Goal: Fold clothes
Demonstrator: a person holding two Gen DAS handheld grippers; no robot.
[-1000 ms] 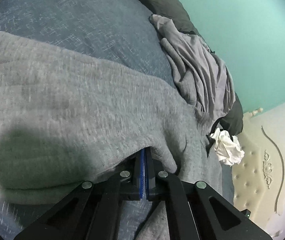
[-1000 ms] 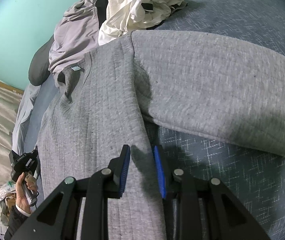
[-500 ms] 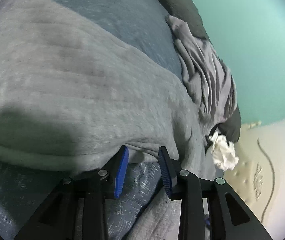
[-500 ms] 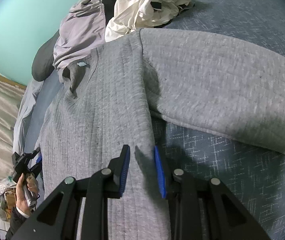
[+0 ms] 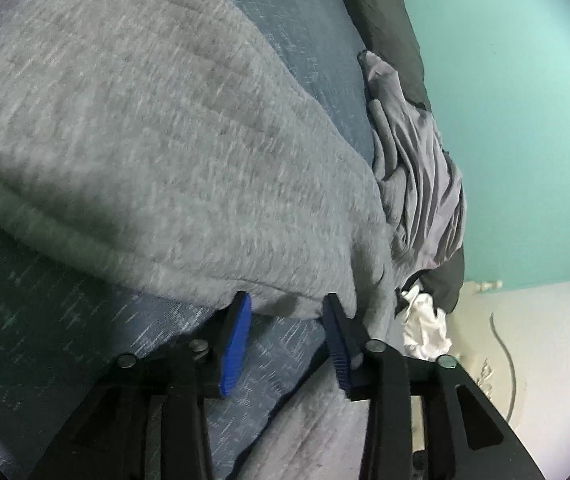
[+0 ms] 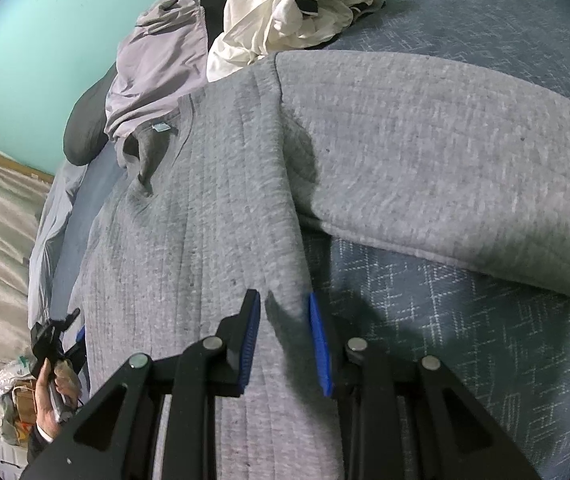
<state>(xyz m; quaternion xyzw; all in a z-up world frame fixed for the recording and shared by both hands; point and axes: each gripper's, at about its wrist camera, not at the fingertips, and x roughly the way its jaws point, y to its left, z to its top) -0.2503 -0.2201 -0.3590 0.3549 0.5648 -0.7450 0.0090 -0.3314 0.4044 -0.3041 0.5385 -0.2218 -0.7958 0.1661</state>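
The grey sweater [image 6: 213, 240] lies spread on the blue bed [image 6: 465, 340]. Left gripper [image 5: 287, 312] fingers are spread wide, empty, the sleeve hem just ahead of their tips, perhaps touching. Right gripper [image 6: 285, 308] fingers gape, straddling the sweater's side edge without pinching.

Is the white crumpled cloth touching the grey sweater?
Touching. In the right wrist view the white cloth overlaps the grey sweater at its shoulder edge.

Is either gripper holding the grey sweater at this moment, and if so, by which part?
Neither. The left gripper is open at the sleeve's edge, and the right gripper is open over the grey sweater side edge.
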